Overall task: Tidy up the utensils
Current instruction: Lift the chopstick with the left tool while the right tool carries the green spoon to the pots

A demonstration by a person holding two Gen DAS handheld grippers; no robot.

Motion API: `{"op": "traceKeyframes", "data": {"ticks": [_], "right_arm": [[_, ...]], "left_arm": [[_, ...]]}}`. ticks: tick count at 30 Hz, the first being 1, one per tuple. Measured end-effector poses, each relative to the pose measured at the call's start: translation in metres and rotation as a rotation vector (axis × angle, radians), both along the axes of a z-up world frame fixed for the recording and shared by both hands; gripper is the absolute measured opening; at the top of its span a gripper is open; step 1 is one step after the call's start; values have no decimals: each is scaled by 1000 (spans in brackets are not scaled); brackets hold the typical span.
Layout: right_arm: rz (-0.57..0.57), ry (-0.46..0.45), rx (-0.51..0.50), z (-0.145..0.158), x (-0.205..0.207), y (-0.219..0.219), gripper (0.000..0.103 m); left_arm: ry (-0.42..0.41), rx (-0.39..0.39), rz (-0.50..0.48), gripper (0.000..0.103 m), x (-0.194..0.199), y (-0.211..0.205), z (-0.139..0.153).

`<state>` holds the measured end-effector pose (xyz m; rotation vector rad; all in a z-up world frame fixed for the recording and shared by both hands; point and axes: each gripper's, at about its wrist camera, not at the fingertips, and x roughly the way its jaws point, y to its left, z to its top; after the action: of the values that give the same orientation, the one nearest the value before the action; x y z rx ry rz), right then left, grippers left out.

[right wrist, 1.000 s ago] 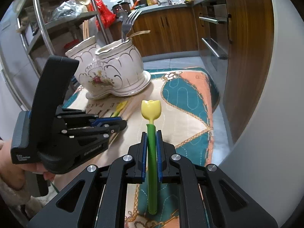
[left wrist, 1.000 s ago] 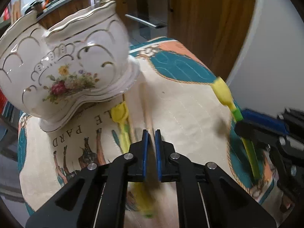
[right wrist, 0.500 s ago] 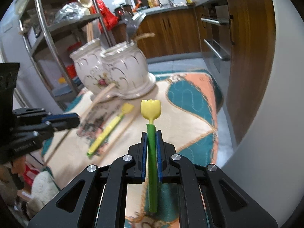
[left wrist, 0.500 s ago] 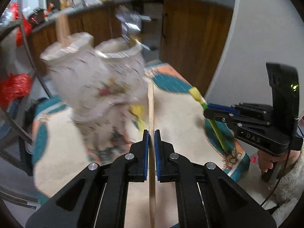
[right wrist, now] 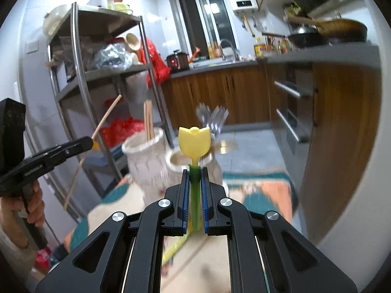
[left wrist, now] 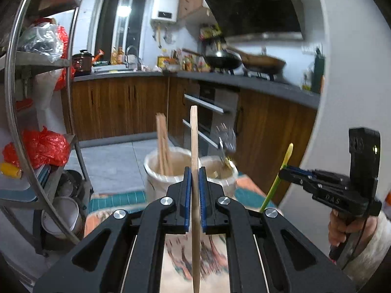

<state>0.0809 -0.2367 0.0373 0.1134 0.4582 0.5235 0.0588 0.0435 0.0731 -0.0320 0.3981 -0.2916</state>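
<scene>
Our left gripper (left wrist: 193, 179) jaws clenched on a wooden chopstick (left wrist: 194, 146), our right gripper (right wrist: 194, 183) jaws grasping the tulip-topped utensil (right wrist: 194, 144), white holder (right wrist: 146, 161) ahead

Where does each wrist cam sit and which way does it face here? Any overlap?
Left wrist view: on the left hand-held gripper, facing the kitchen counter over the white holder; it grips a wooden chopstick; the right hand shows.
Right wrist view: on the right hand-held gripper, facing the metal rack and counter; it grips a tulip-topped utensil; the left hand shows.
Shared: holder, counter, each other's gripper.
</scene>
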Motion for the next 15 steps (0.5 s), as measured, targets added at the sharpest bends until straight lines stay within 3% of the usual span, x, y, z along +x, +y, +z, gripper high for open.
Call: {"op": "traceKeyframes", "data": {"ticks": [10, 15], "right_arm": [[10, -90, -43, 24, 21, 28, 10], [0, -130, -3, 37, 31, 33, 10]], "left_arm": [[-78, -103, 18, 6, 45, 23, 14], [-148, -203, 30, 6, 73, 26, 20]]}}
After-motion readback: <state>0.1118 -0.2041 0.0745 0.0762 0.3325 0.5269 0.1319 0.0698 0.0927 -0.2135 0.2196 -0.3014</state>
